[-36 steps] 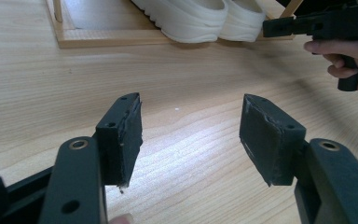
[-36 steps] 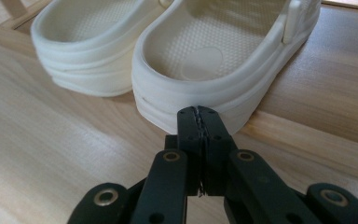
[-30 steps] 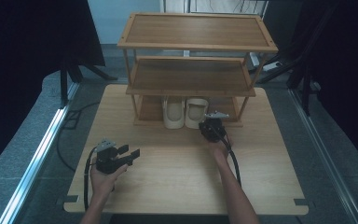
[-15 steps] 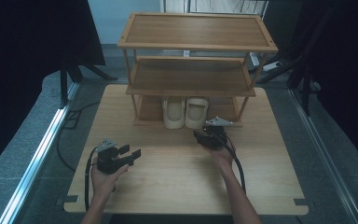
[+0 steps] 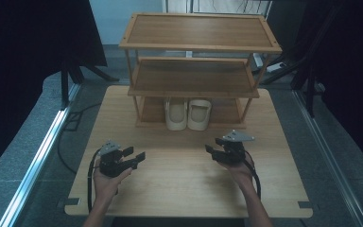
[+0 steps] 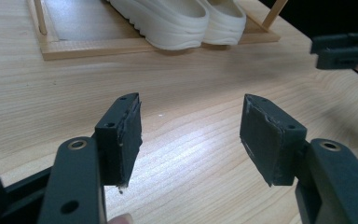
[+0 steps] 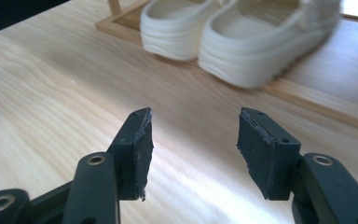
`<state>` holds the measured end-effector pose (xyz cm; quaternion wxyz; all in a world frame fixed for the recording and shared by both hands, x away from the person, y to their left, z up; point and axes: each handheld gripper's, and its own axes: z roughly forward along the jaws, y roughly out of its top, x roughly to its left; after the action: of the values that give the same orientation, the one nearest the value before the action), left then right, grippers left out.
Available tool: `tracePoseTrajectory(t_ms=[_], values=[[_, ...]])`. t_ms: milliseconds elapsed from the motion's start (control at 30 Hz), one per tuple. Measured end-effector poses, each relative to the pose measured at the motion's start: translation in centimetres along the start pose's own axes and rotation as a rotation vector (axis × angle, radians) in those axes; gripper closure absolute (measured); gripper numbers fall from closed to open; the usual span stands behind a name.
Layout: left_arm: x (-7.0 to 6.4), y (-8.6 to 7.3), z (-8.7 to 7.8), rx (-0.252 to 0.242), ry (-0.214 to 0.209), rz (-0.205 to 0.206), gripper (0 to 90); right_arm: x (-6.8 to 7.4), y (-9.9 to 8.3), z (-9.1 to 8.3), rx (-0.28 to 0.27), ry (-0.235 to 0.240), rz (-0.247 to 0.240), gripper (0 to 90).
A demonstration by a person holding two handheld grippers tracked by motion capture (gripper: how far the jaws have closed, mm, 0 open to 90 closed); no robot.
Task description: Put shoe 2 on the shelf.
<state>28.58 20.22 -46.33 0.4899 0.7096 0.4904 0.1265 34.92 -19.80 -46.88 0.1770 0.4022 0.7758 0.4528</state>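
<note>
Currently, left gripper (image 5: pixel 134 157) and right gripper (image 5: pixel 211 151) stand with jaws wide apart, empty, above the wooden table (image 5: pixel 189 189); cream shoes (image 5: pixel 188 113) sit on the rack's (image 5: pixel 201 45) lowest shelf.

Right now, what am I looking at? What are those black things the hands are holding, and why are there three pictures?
A person sits at a wooden table and holds a tool in each hand. Each tool ends in a claw with two black jaws that can pinch things. The left claw and the right claw are both open and hold nothing.

The big picture comes from a camera up high, looking down at the table. The other two come from little cameras riding on the claws, so you see each claw's own jaws poking up from the bottom: the left one, the right one.

At the back of the table stands a wooden rack with three shelves. On its lowest shelf sits a pair of cream shoes, side by side, heels toward the person. Both claws hover over the bare table in front of them.
</note>
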Motion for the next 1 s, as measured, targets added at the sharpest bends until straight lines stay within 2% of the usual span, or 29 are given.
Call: tracePoseTrajectory(t_ms=[133, 333, 467, 633, 833, 1000], values=[[0.0, 0.0, 0.1, 0.006, -0.008, 0.005, 39.0, -1.0, -1.4, -2.6, -0.005, -0.048, 0.006, 44.8], [-0.1, 0.0, 0.2, 0.010, -0.010, 0.011, 38.7, -3.4, -4.0, -5.9, -0.027, -0.098, 0.058, 44.7], [0.0, -0.1, 0.4, 0.024, -0.004, 0.010, 38.7, -4.9, -5.5, -6.4, -0.003, -0.139, 0.075, 44.8], [0.0, -0.2, 0.6, 0.028, -0.002, 0.010, 38.6, -6.3, -6.2, -6.8, 0.007, -0.157, 0.115, 44.5], [0.0, -0.2, 0.6, 0.029, -0.004, 0.010, 38.6, -6.4, -6.2, -7.0, -0.004, -0.165, 0.118, 44.5], [0.3, 0.0, 0.4, 0.019, -0.004, -0.006, 38.6, -6.0, -6.0, -7.0, -0.023, -0.158, 0.126, 44.4]])
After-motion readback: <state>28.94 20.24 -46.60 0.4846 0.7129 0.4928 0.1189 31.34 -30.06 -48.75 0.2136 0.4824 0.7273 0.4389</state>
